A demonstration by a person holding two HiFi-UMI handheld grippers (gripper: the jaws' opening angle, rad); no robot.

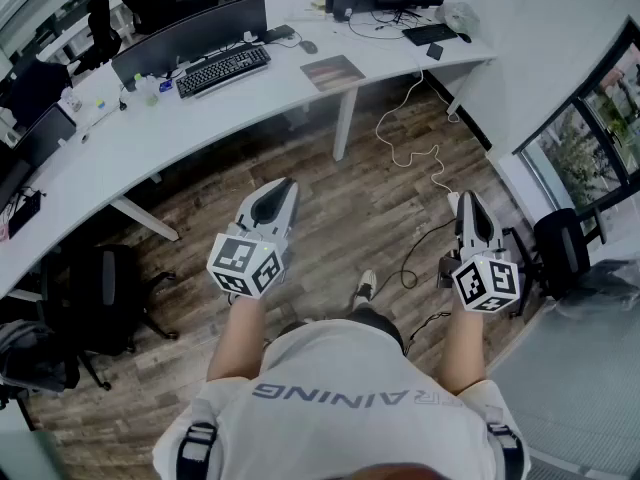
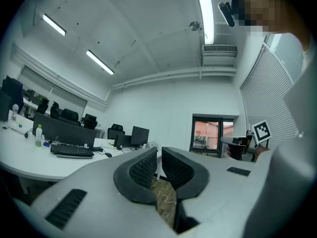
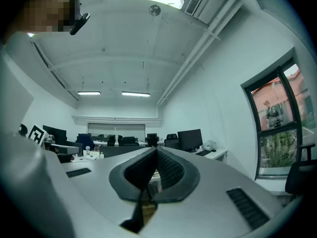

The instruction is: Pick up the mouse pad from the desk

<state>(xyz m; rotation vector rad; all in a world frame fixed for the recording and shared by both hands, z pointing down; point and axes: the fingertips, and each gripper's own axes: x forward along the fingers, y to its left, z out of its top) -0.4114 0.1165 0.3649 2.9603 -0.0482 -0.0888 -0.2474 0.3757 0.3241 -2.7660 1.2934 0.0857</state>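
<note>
Head view: the mouse pad [image 1: 333, 71] lies flat on the white desk [image 1: 190, 128], close to its front edge. It is just right of the keyboard [image 1: 222, 69] and on the near side of the mouse [image 1: 309, 46]. The left gripper [image 1: 283, 186] and the right gripper [image 1: 466, 200] are held at waist height over the wooden floor, well apart from the desk. I judge the step in hand to be the approach, with no contact made so far. To do it well, walk up square to that front edge so the pad ends up straight ahead of one gripper. A thin flat pad gives little to pinch from above. It would likely be easiest to come in low and level at the side nearest the edge, or to nudge the pad until it overhangs the edge and bite there.

Left gripper view: the jaws stand a narrow slit apart with nothing between them, and only floor and a pale cable show through the gap. The keyboard sits on the desk off to the left, and I cannot pick out the pad here. This gap probably needs widening before the reach.

Right gripper view: the ribbed pads are pressed together at their tips and hold nothing. They must part before this gripper can help, perhaps to steady the pad's far side
</note>
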